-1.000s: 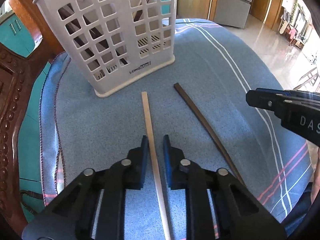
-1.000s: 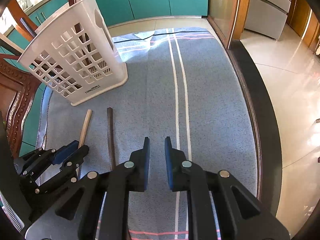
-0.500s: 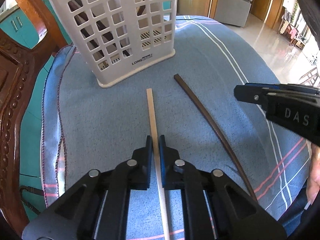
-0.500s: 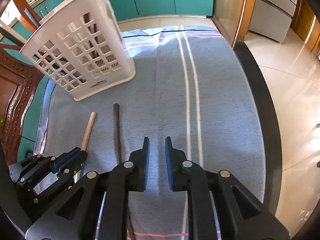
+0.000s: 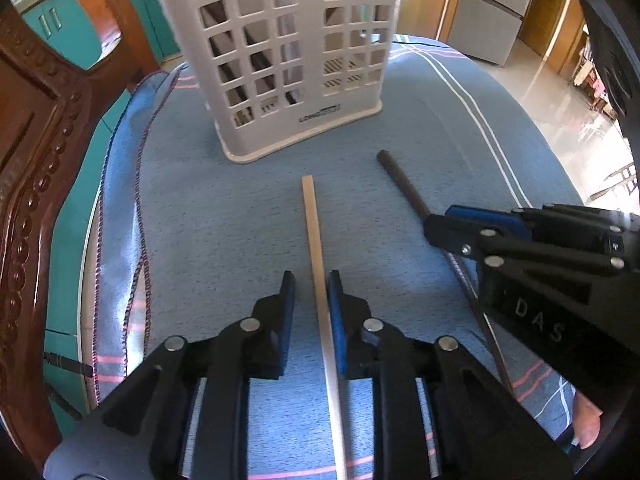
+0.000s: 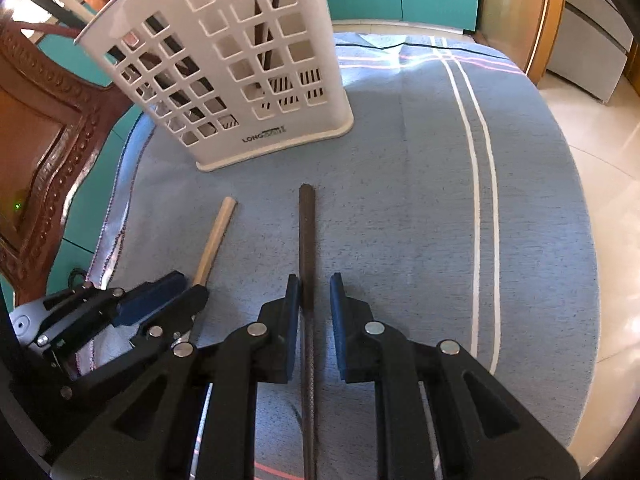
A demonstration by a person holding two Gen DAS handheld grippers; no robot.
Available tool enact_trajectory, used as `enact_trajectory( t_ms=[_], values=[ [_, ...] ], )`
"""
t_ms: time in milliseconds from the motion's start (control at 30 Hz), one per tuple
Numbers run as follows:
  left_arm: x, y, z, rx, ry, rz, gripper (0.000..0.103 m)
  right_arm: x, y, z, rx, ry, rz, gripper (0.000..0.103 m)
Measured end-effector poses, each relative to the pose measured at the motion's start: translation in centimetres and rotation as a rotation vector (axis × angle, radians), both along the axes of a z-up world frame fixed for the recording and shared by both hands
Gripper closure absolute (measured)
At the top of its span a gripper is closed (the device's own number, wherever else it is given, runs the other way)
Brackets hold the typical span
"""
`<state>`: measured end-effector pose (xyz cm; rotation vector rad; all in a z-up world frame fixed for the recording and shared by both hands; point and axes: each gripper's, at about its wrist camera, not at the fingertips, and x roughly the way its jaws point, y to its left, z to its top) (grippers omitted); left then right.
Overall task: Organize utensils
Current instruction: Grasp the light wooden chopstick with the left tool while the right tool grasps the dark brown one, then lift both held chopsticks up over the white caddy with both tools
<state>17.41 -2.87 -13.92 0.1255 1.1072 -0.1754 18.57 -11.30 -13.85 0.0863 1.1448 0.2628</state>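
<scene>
A light wooden chopstick (image 5: 314, 232) lies on the blue cloth, running between the fingers of my left gripper (image 5: 311, 292). The jaws are open, with the stick against the right finger. A dark brown chopstick (image 6: 307, 240) lies to its right and runs between the open fingers of my right gripper (image 6: 314, 294), close to the left finger. The white slotted utensil basket (image 5: 296, 60) stands upright beyond both sticks and holds several dark utensils. The right gripper shows in the left wrist view (image 5: 448, 228); the left gripper shows in the right wrist view (image 6: 176, 292).
A blue tablecloth (image 6: 420, 200) with white stripes covers the round table. A carved wooden chair (image 5: 36, 140) stands at the left edge. Teal cabinets and a tiled floor lie beyond.
My left gripper shut to a narrow gap around the light stick, then opened wider. My right gripper moved left and down, so the dark stick now lies between its fingers.
</scene>
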Motion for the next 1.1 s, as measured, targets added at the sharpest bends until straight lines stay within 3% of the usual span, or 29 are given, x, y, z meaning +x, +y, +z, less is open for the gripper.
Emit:
enact_trajectory(
  t_ms=[267, 467, 967, 1100],
  values=[
    [0.1, 2.1, 0.5, -0.048, 0.013, 0.037, 0.071, -0.1, -1.3, 0.4, -0.054, 0.028, -0.065, 0.092],
    [1.0, 2.7, 0.7, -0.070, 0.011, 0.052, 0.063, -0.1, -2.5, 1.3, -0.014, -0.006, -0.109, 0.091],
    [1.7, 0.6, -0.4, -0.036, 0.016, 0.050, 0.059, -0.5, -1.8, 0.2, -0.038, 0.013, -0.075, 0.091],
    [1.6, 0.8, -0.4, -0.036, 0.016, 0.053, 0.059, -0.4, -1.7, 0.2, -0.060, 0.020, -0.076, 0.096]
  ],
)
